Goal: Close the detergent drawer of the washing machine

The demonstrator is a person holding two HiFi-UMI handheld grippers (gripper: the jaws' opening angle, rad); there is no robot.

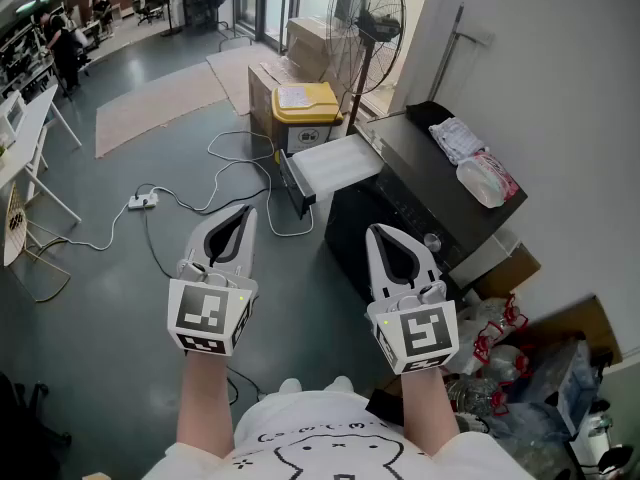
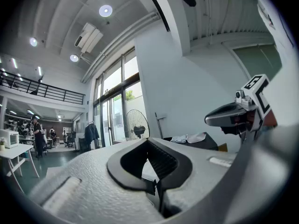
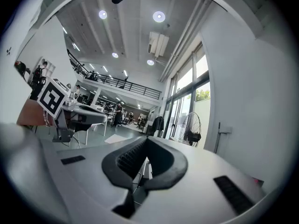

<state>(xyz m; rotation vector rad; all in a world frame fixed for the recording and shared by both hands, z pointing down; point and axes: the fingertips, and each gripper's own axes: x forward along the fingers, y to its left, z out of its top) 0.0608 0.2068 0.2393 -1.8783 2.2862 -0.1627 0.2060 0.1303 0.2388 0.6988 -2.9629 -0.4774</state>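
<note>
Head view shows the detergent drawer (image 1: 338, 164) pulled far out of the dark washing machine (image 1: 420, 203), which stands against the white wall at right; the drawer's long axis runs from the machine's upper front corner out toward the lower left of the picture, and its dark front panel faces that way, over the grey floor; its white top surface lies level and looks bare, though what compartments it has is too small to tell. The drawer ends near a cardboard box (image 1: 264, 90) bearing a yellow-lidded bin (image 1: 306, 102); a pedestal fan (image 1: 366, 23) stands behind them, cut off at the top edge. On the machine's lid lie a crumpled white cloth (image 1: 455, 137) and a plastic packet (image 1: 487, 180).

Left gripper (image 1: 241, 214) and right gripper (image 1: 384, 233) are held level side by side, well short of the drawer and touching nothing; the right one covers part of the machine's front. Each one's jaws are clenched tip to tip around a teardrop-shaped gap, with nothing gripped.

Left gripper view confirms this: the left gripper's (image 2: 147, 143) jaws meet with nothing between them; its grey body blocks the lower half of the picture, so the drawer cannot be made out there, and only the machine's lid (image 2: 205, 143) and the fan (image 2: 137, 124) show above it. Right gripper view likewise hides the drawer behind the right gripper's (image 3: 146, 140) own clenched, empty jaws; the fan (image 3: 191, 129) shows beyond them at right.

A power strip (image 1: 143, 201) with trailing cables lies on the floor at left.
</note>
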